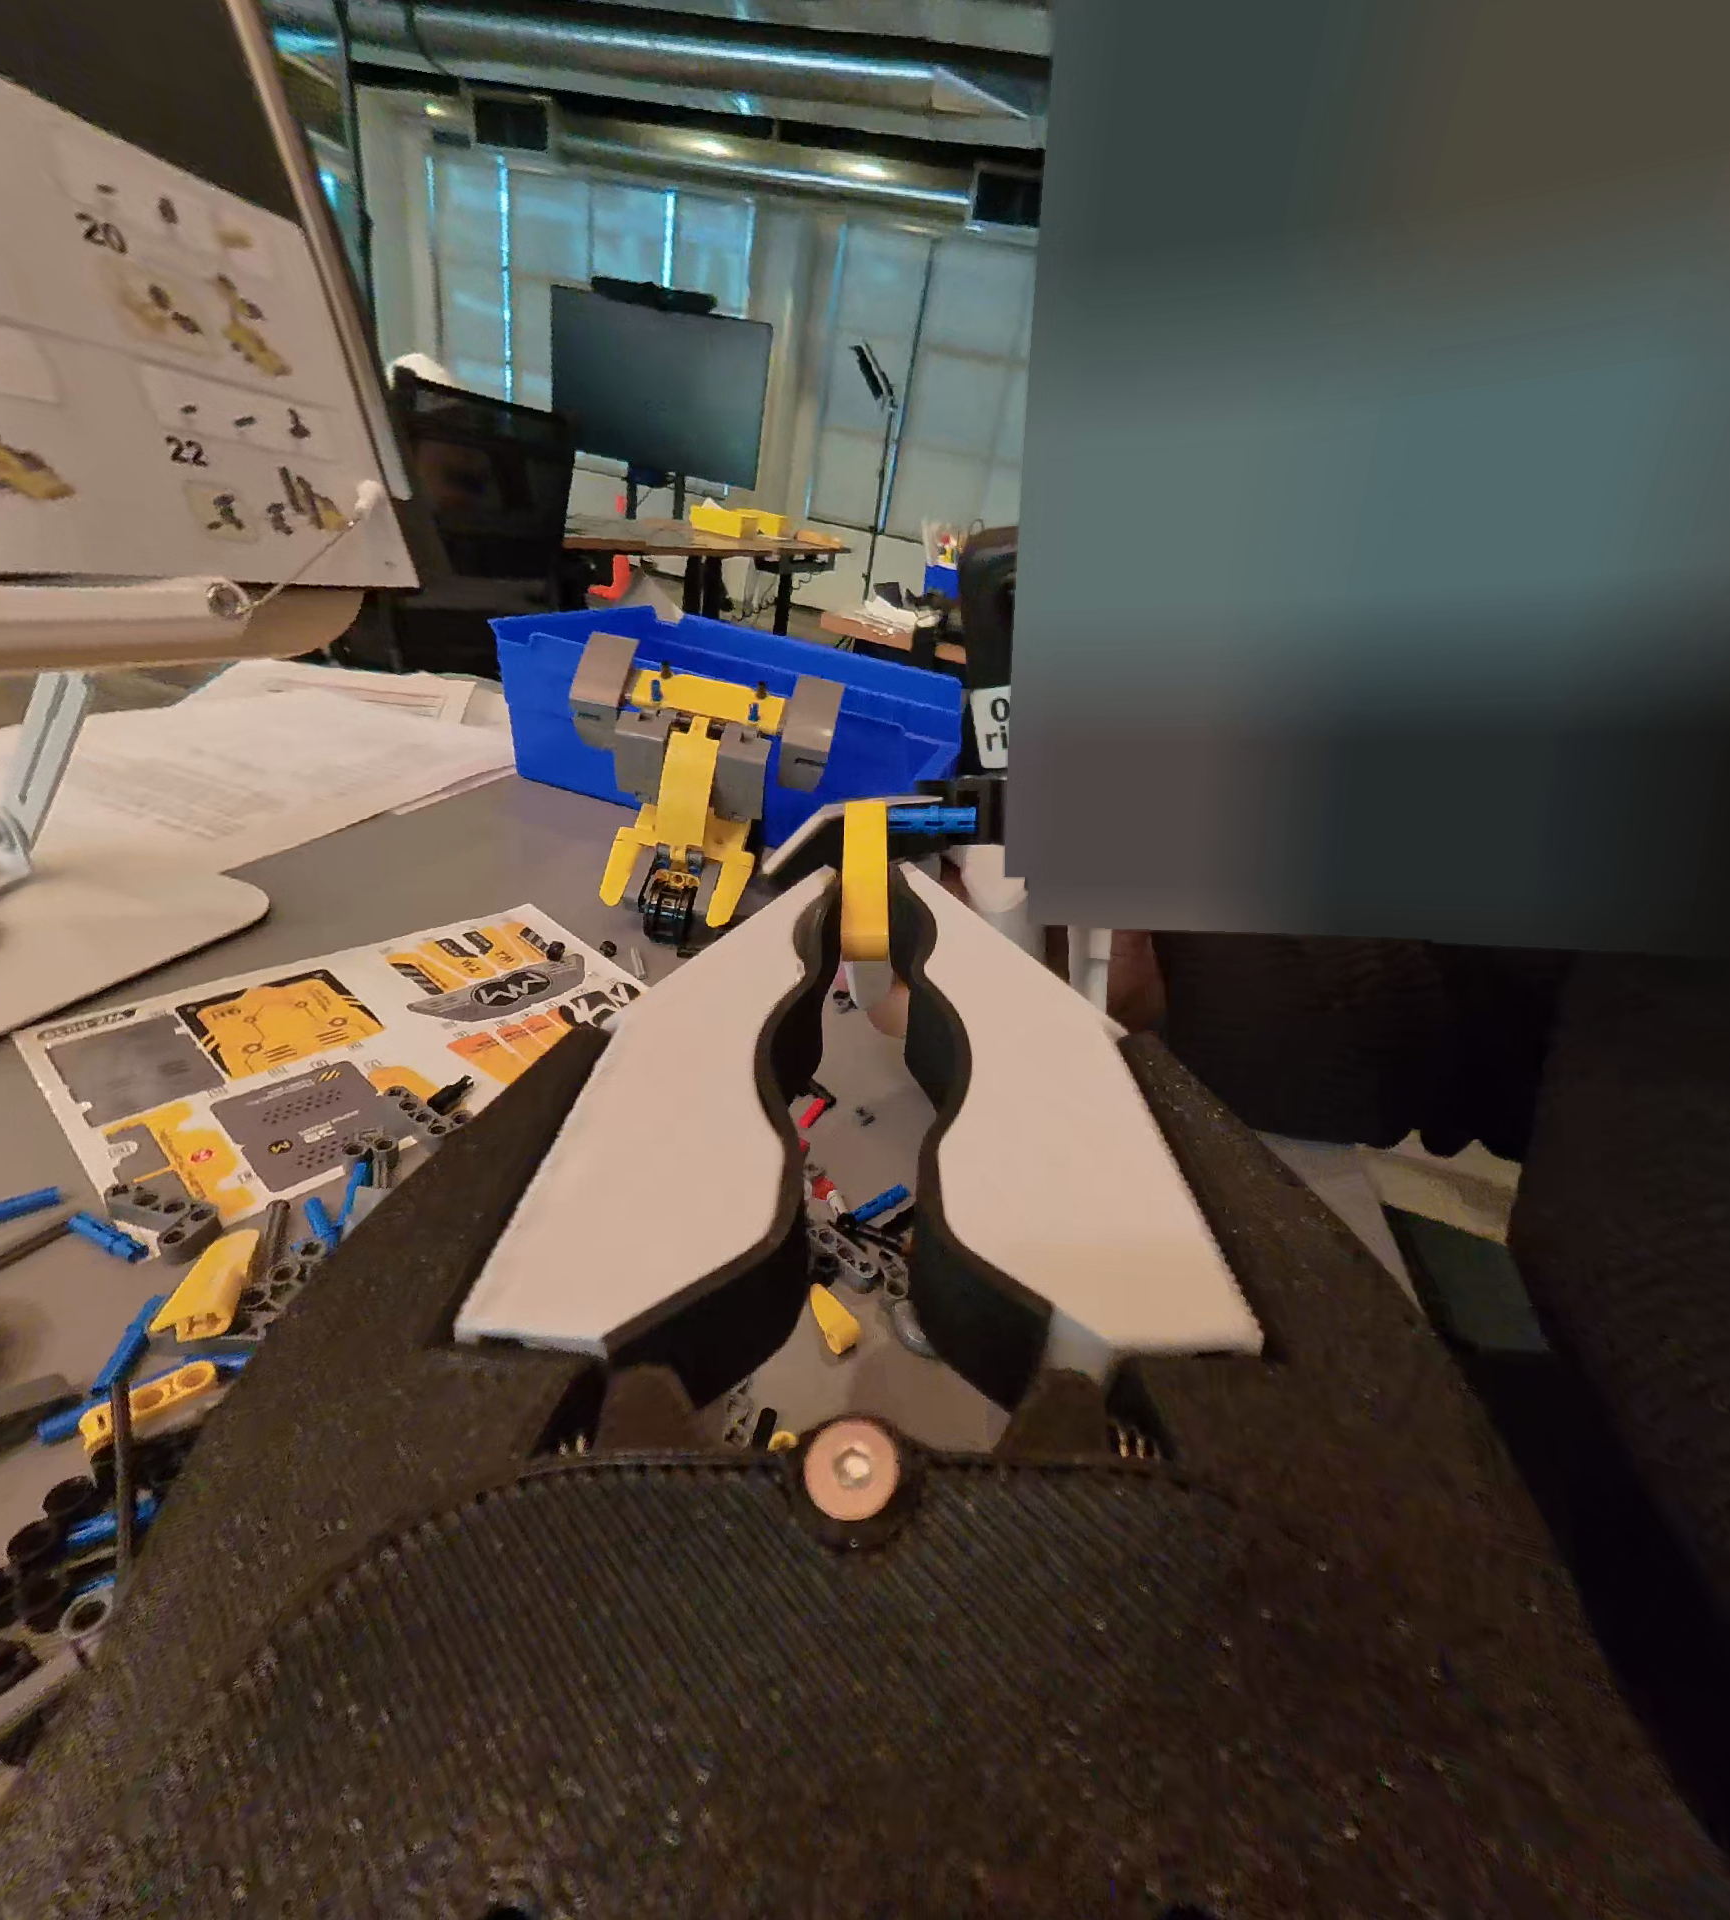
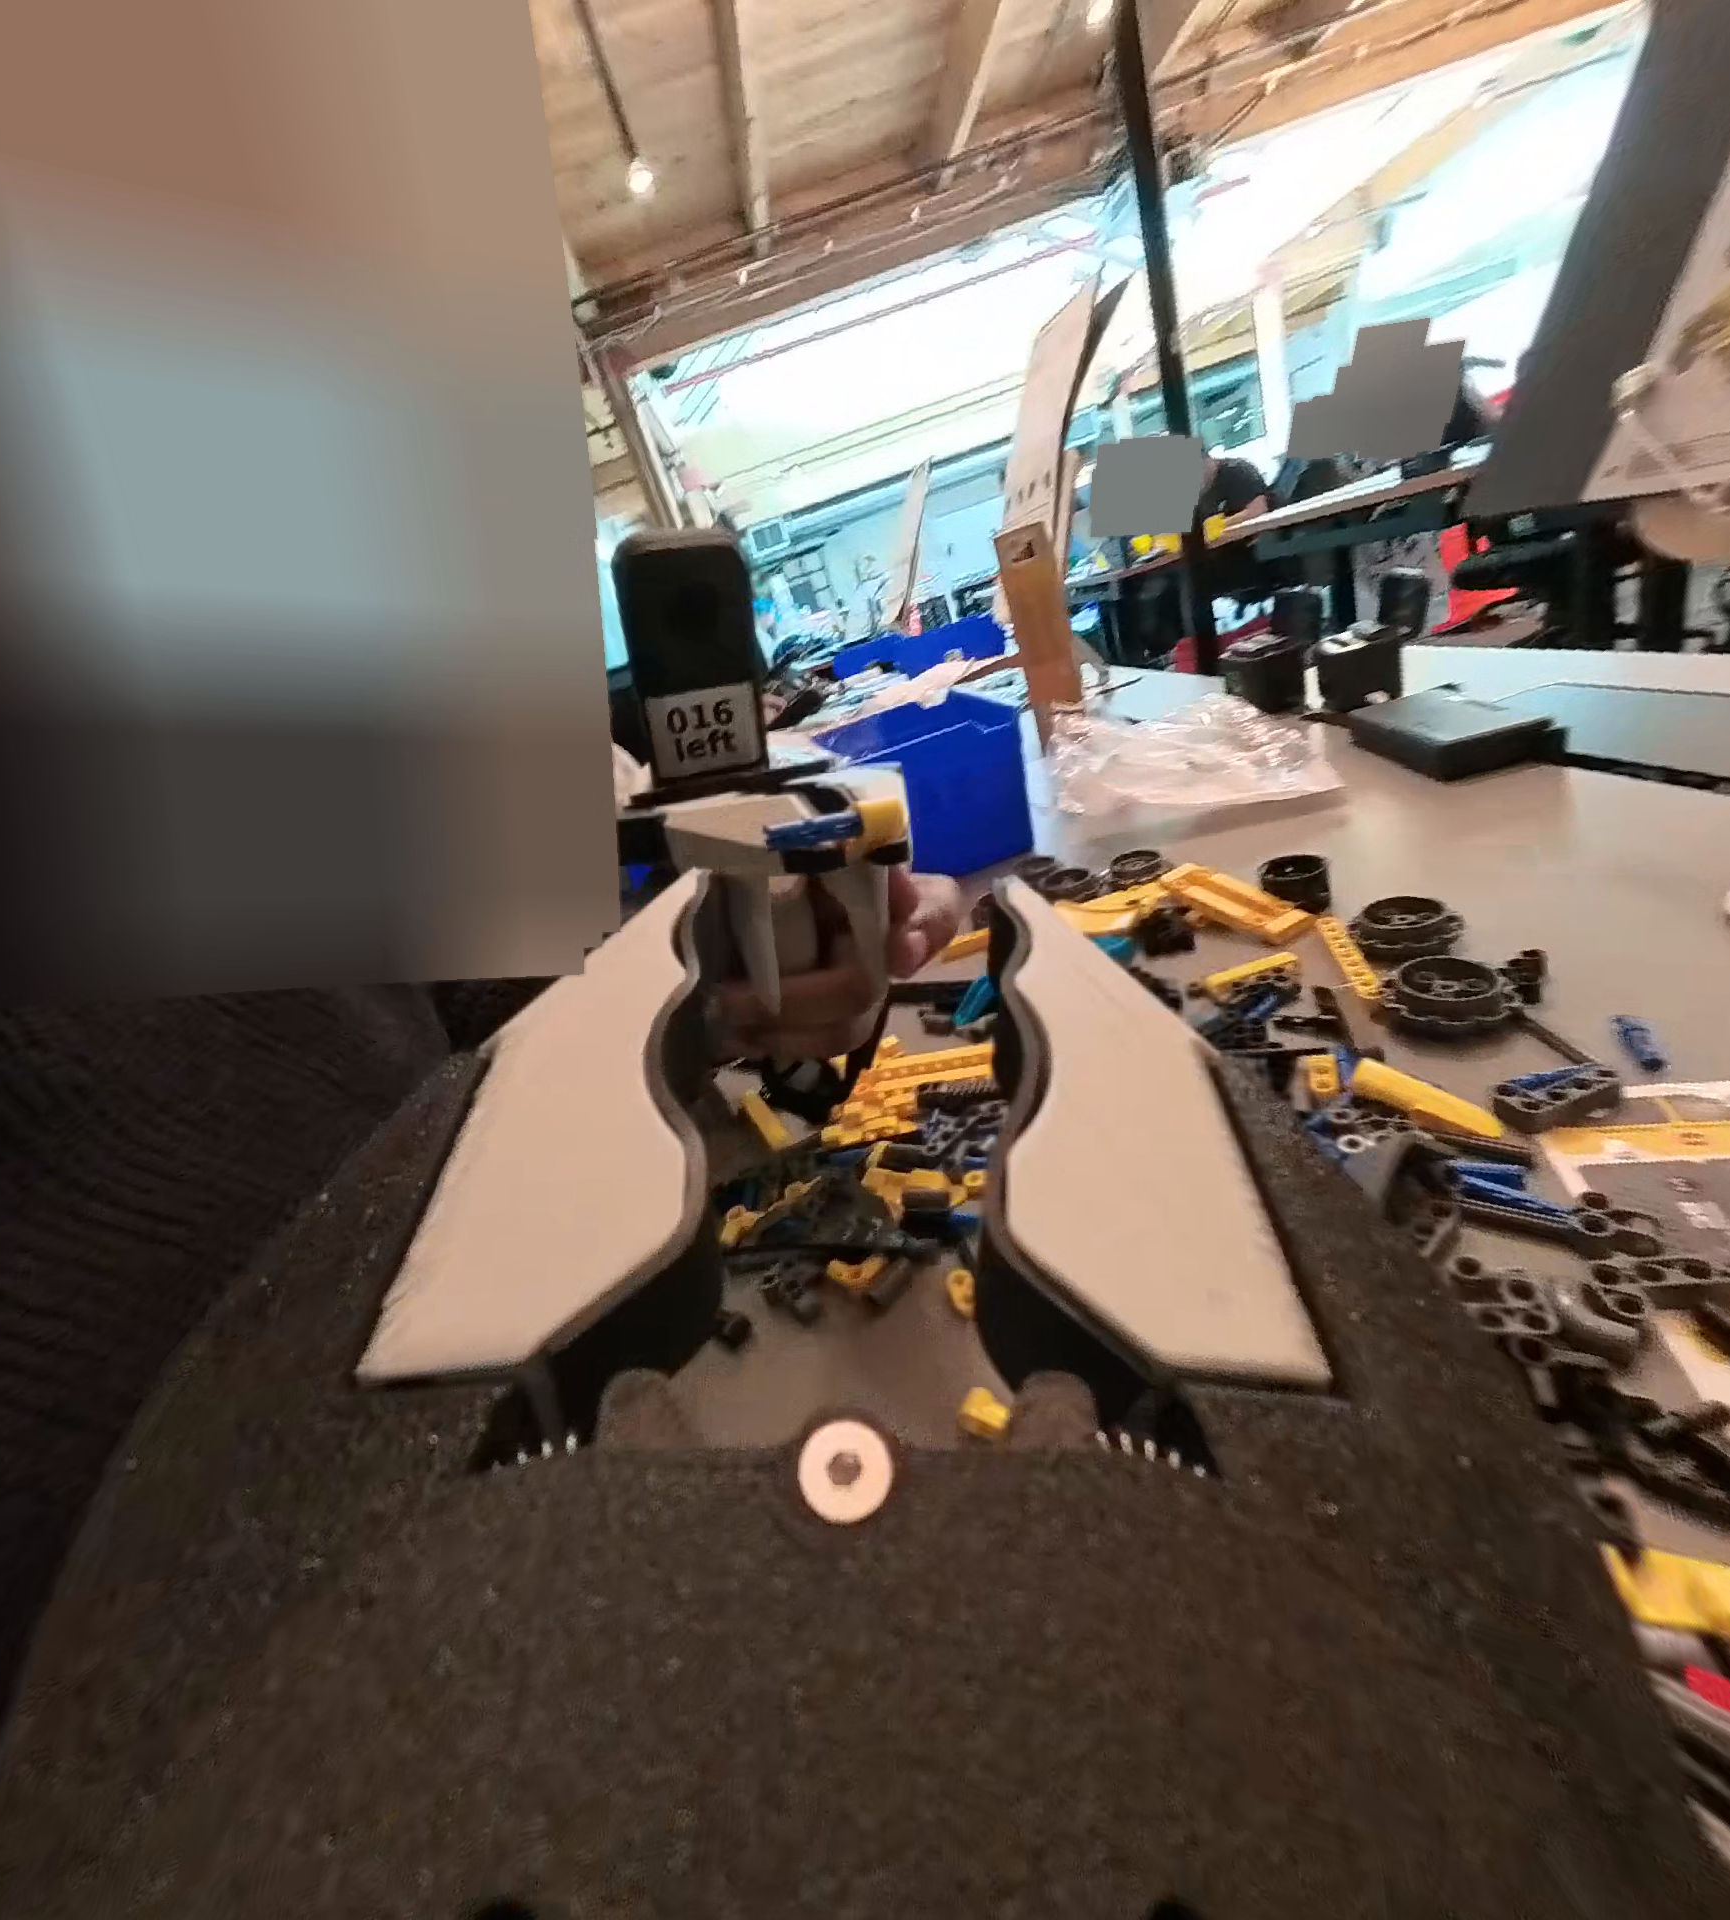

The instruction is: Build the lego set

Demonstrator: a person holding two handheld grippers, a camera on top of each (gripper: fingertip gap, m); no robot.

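My left gripper [image 1: 863,894] is shut on a yellow curved Lego piece [image 1: 863,862] and holds it above the table. A blue pin [image 1: 928,818] sticks out of the piece's top to the right. In the right wrist view the left gripper [image 2: 788,842] shows straight ahead with the yellow piece [image 2: 882,821] and blue pin [image 2: 814,828]. My right gripper [image 2: 845,904] is open and empty, with its fingertips on either side of the left gripper's tip. A half-built yellow and grey model [image 1: 695,769] leans against a blue bin [image 1: 882,717].
Loose yellow, blue and black pieces [image 2: 882,1164] cover the grey table under both grippers, with black wheels [image 2: 1412,925] to the right. A sticker sheet [image 1: 321,1060] lies flat at the left. An instruction booklet [image 1: 113,312] sits on a white stand. Clear plastic bags [image 2: 1183,769] lie beyond. My two grippers' fingertips are within a few centimetres of each other.
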